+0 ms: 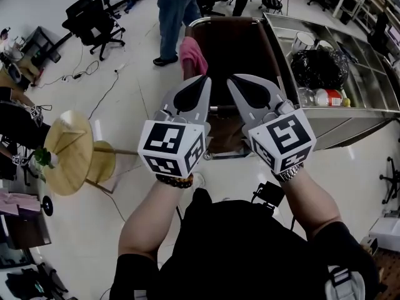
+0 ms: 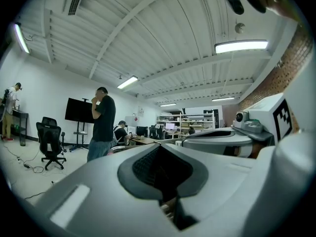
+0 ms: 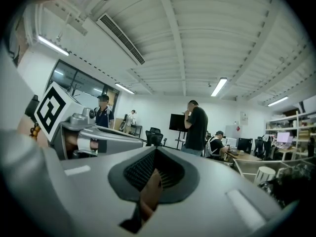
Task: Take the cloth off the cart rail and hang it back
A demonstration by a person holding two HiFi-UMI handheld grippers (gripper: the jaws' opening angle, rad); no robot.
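Note:
A pink cloth (image 1: 193, 54) hangs over the left rail of a steel cart (image 1: 232, 21) with a dark brown inside, at the top middle of the head view. Both grippers are held level, side by side, high above the cart's near end. My left gripper (image 1: 204, 80) has its jaws together with nothing between them; its tips show just below and right of the cloth, apart from it. My right gripper (image 1: 233, 80) is likewise shut and empty. In the left gripper view the left gripper (image 2: 159, 147) points across the room, as does the right gripper (image 3: 156, 149) in its own view.
A steel counter (image 1: 350, 114) to the cart's right holds a black bag (image 1: 319, 65) and a bottle (image 1: 329, 97). A person in jeans (image 1: 172, 19) stands beyond the cart. A round wooden table (image 1: 67, 152) and an office chair (image 1: 94, 21) stand at the left.

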